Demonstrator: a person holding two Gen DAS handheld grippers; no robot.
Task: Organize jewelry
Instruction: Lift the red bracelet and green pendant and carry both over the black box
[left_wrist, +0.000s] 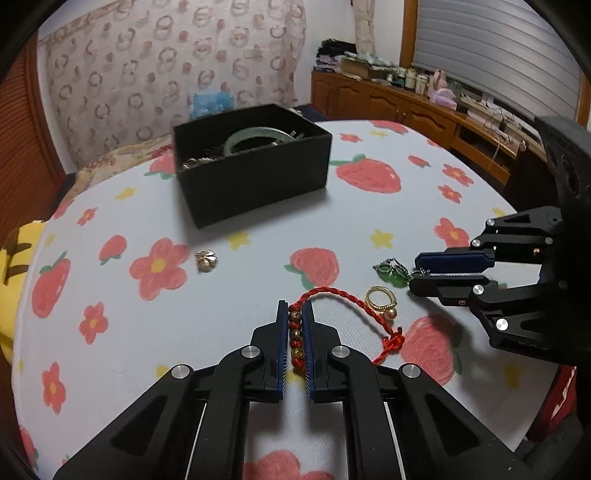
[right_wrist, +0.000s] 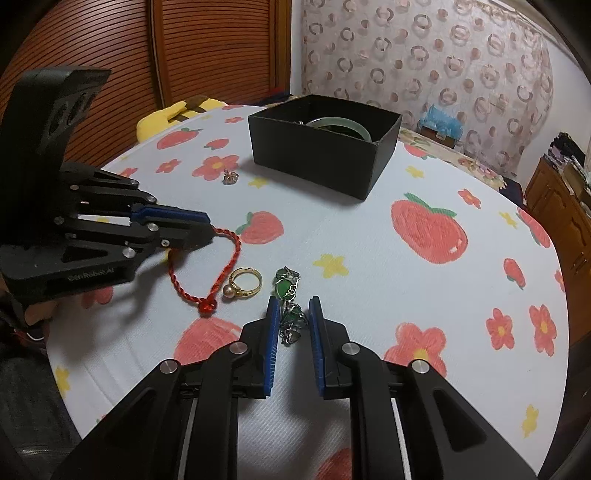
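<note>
My left gripper (left_wrist: 295, 306) is shut on the beaded part of a red cord bracelet (left_wrist: 297, 339), whose cord loops right on the cloth; it also shows in the right wrist view (right_wrist: 232, 258). My right gripper (right_wrist: 293, 301) is partly open around a green pendant (right_wrist: 286, 288) with silver chain, its pads close on each side but apart from it. A gold ring with a pearl (left_wrist: 382, 301) lies between bracelet and pendant. A black box (left_wrist: 255, 166) holding a jade bangle (left_wrist: 255, 134) stands at the back. A small flower earring (left_wrist: 206, 260) lies loose.
The round table (left_wrist: 332, 229) has a white cloth with strawberries and flowers. A yellow cushion (left_wrist: 14, 266) sits at the left edge. Wooden cabinets (left_wrist: 424, 110) stand behind on the right.
</note>
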